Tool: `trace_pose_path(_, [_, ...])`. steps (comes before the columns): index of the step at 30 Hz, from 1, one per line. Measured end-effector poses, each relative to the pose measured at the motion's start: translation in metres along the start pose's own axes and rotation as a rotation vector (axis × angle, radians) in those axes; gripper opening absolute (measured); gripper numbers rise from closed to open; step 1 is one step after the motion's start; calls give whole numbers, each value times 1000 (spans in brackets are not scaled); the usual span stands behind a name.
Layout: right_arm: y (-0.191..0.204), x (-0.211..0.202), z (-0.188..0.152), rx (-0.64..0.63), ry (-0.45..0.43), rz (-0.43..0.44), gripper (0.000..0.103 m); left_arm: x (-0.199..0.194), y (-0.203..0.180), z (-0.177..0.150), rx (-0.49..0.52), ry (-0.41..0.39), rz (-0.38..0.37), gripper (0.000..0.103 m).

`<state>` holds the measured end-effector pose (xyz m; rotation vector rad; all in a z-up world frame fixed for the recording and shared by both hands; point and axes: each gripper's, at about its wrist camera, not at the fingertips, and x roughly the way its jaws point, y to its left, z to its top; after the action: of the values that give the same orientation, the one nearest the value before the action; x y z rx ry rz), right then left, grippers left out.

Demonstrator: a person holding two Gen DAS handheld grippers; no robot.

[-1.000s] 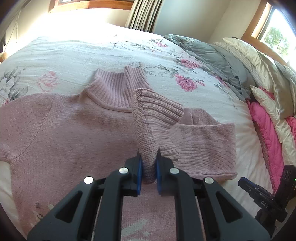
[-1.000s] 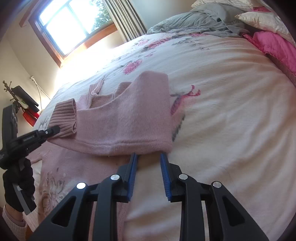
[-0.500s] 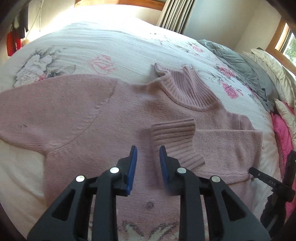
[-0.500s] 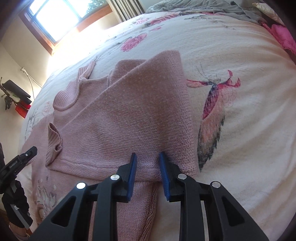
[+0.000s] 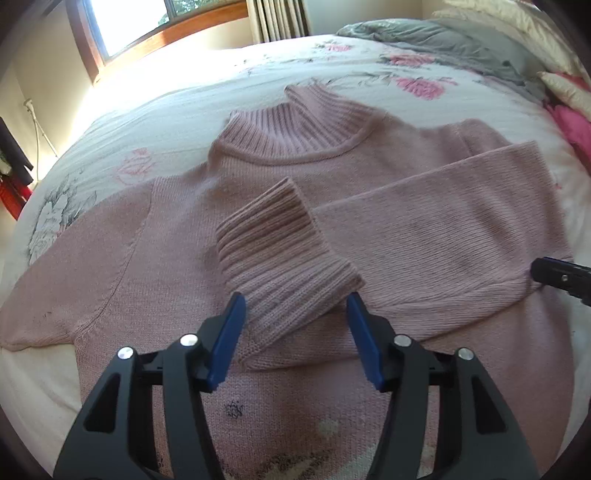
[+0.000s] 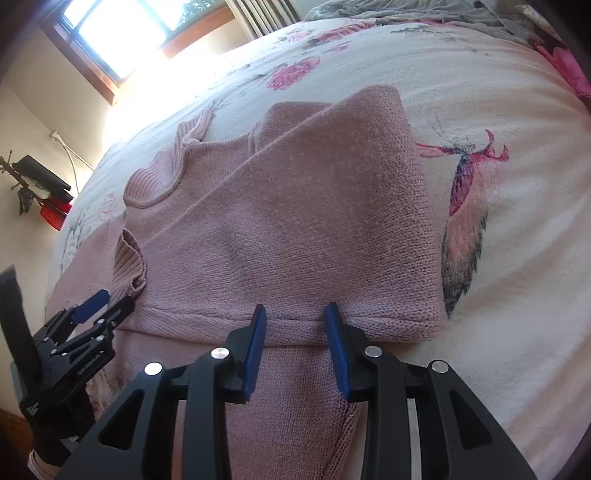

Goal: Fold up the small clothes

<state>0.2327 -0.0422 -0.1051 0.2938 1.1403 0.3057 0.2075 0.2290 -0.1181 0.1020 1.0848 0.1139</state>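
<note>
A pink knitted sweater (image 5: 177, 236) lies flat on the bed, ribbed collar (image 5: 295, 129) toward the far side. One sleeve is folded across the chest, and its ribbed cuff (image 5: 280, 254) rests just ahead of my left gripper (image 5: 295, 314). That gripper is open and holds nothing. In the right wrist view the folded sleeve (image 6: 303, 229) fills the middle. My right gripper (image 6: 295, 321) stands open at the sleeve's near fold edge, with its fingers just over the knit. The left gripper (image 6: 99, 302) shows at the lower left, a gloved hand beneath it.
The bedspread (image 5: 155, 122) is white with pink flowers and a bird print (image 6: 465, 221). A grey blanket (image 5: 424, 40) and pink and cream pillows (image 5: 569, 122) lie at the bed's head. A window (image 6: 122, 29) and a wall mount with red gear (image 6: 48, 199) are on the left.
My left gripper let go of the sleeve cuff, which now lies flat across the chest, and opened wider. My right gripper moved in over the sleeve's fold edge.
</note>
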Motion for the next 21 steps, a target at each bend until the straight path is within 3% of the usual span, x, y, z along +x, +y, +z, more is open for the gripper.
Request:
trace_pose_path(1, [-1,0,0,5,1,6,33,4,5,-1,-18,4,-2,15])
trace_pose_path(3, [-1,0,1,-1,4,6,33,2,23,-2,-90,-12,-50,5])
trace_pose_path(5, [1,1,1,-14,3,-2,33,-6,47,-4,-196,-35,-118,4])
trace_pose_path(10, [2,1,0,-21,0,-13,33,-37,110,-16,-345,-157,-129,4])
trace_pose_path(13, [6,4,0,-31,6,-21,33,-36,146,-27,-449,-159,-196,9])
trace_pose_path(17, [14,0,0,-55,13,-60,33,-33,167,-43,-516,-112,-123,15])
trace_pose_path(21, [28,-7,-1,-86,0,-51,35,-39,171,-44,-525,-139,-145,16])
